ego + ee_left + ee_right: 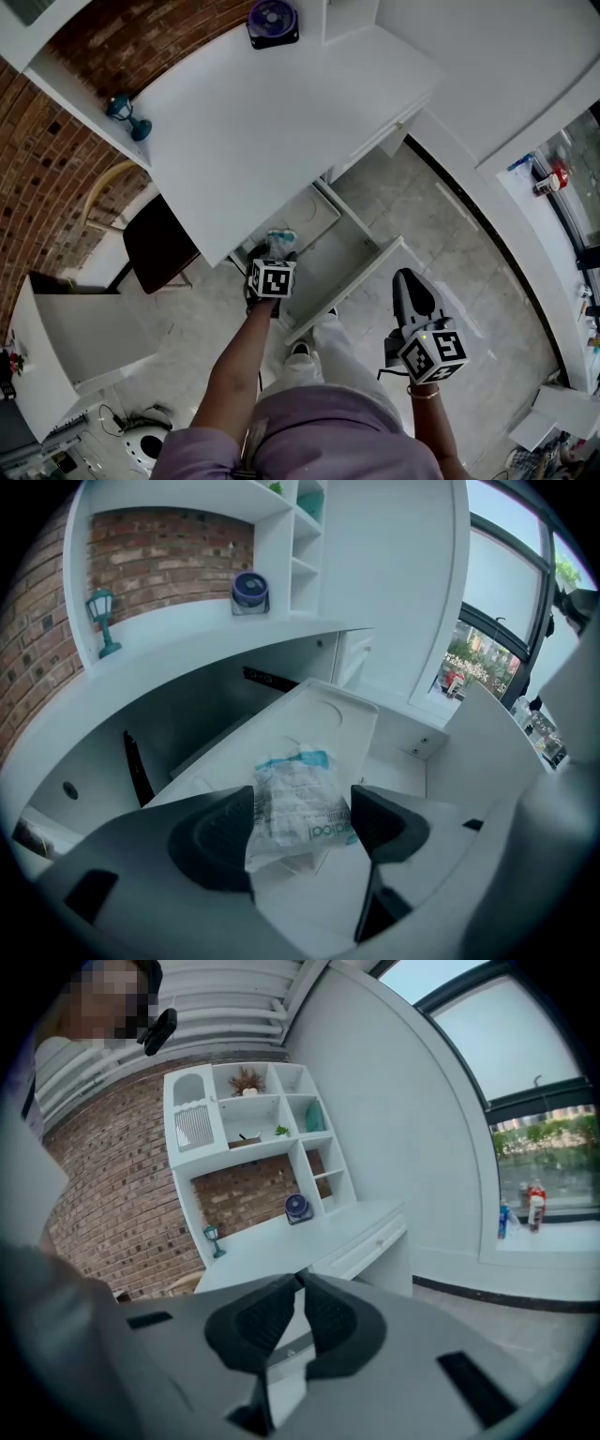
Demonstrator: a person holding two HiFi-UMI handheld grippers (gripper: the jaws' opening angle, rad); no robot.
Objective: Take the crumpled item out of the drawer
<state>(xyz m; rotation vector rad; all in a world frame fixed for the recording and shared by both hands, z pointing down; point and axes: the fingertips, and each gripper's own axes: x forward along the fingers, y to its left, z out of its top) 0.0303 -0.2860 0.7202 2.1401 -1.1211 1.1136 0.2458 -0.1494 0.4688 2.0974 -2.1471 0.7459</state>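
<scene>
– Crumpled packet (300,803), where does it sit just now?

– Right between the fingers (211,841) of the left gripper (302,810), above the open drawer (333,710) that juts out from under the white table (262,122). It is a clear plastic pouch with teal print, creased all over.

– And are they gripping it?

– It looks so. They are drawn in to the packet's width, one pad against each side edge, with no gap showing on either side. I cannot tell whether its underside is clear of the drawer floor.

– How does it lie to the fingers?

– Its long axis runs away from the camera, roughly along them, so they span the short way across. The far end pokes out past the tips toward the back of the drawer.

– So what does the coming move turn on?

– A lift straight up and back toward the person, I'd judge, keeping the packet off the drawer's side walls. The pinch on thin, slippery plastic could give.

– And over on the right?

– The right gripper (301,1279) hangs well apart, low beside the person. Its fingers are nearly together, the tips meeting, with nothing between them. The left is plainly the nearer.
</scene>
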